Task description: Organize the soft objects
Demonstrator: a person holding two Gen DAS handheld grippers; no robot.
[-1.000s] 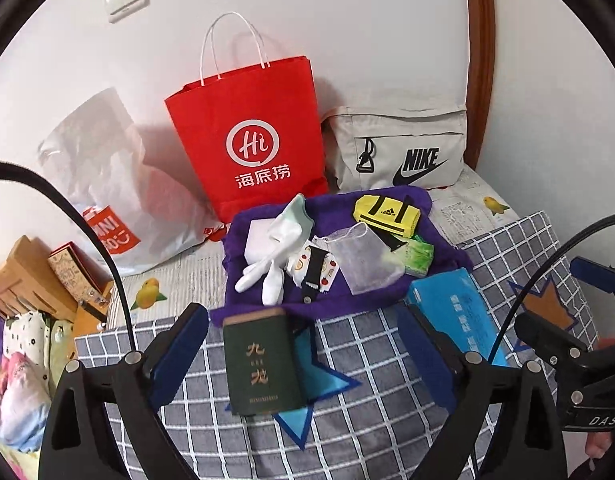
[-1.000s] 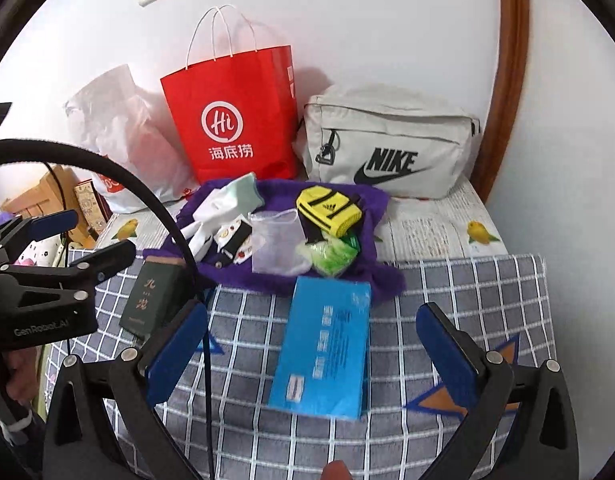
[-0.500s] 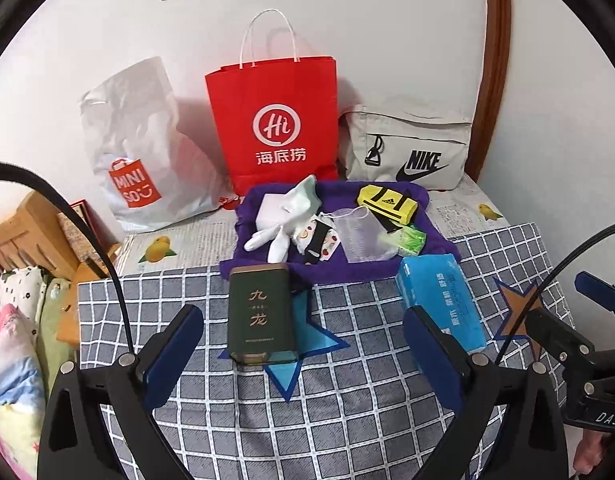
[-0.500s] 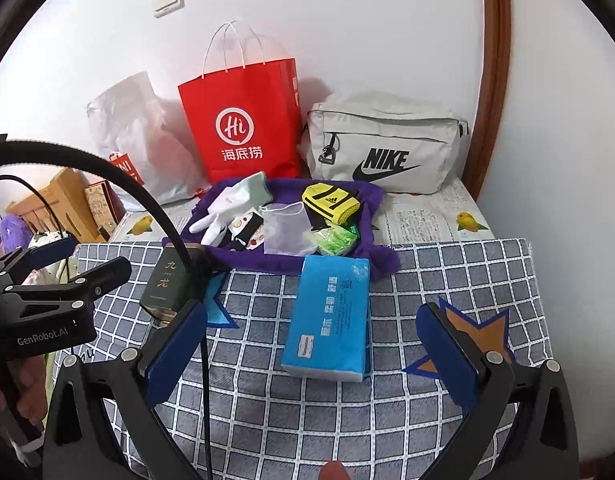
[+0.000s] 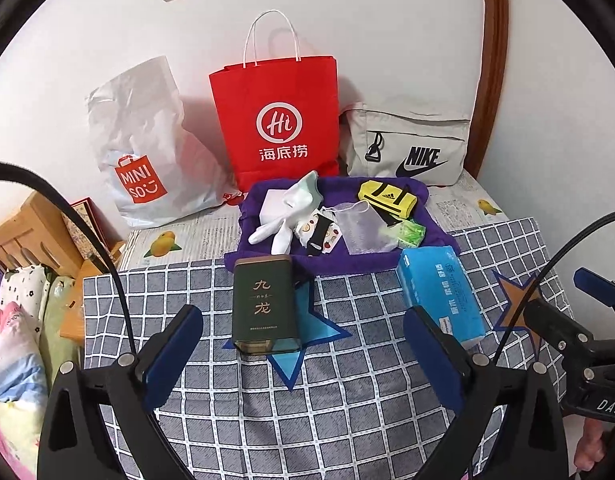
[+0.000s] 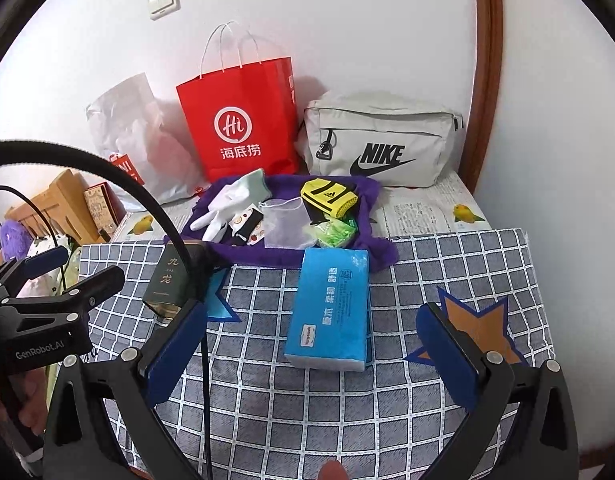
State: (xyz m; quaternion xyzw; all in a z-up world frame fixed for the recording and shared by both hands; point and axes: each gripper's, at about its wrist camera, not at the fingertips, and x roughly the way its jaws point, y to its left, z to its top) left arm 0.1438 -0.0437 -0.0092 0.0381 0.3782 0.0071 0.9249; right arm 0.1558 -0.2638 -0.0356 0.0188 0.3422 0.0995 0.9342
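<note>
A purple towel (image 5: 267, 200) (image 6: 367, 240) lies at the back of the checked cloth, holding white gloves (image 5: 295, 208) (image 6: 227, 204), patterned socks (image 5: 319, 234), a clear pouch (image 5: 359, 224), a yellow-black pouch (image 5: 387, 200) (image 6: 329, 196) and a green packet (image 5: 407, 234) (image 6: 333, 234). A blue tissue pack (image 5: 439, 292) (image 6: 331, 308) and a dark green tin (image 5: 265, 304) (image 6: 169, 280) lie in front. My left gripper (image 5: 303, 340) and right gripper (image 6: 311, 340) are open and empty, above the cloth, short of these.
A red paper bag (image 5: 275, 120) (image 6: 239, 120), a white Miniso plastic bag (image 5: 143, 144) and a grey Nike bag (image 5: 407, 144) (image 6: 379, 144) stand against the wall. Wooden furniture (image 5: 23, 232) and bedding (image 5: 15, 320) are left of the table.
Both grippers have pulled back and up from the table, so the objects look smaller and farther. Nothing on the table moved. Both grippers stayed open.
</note>
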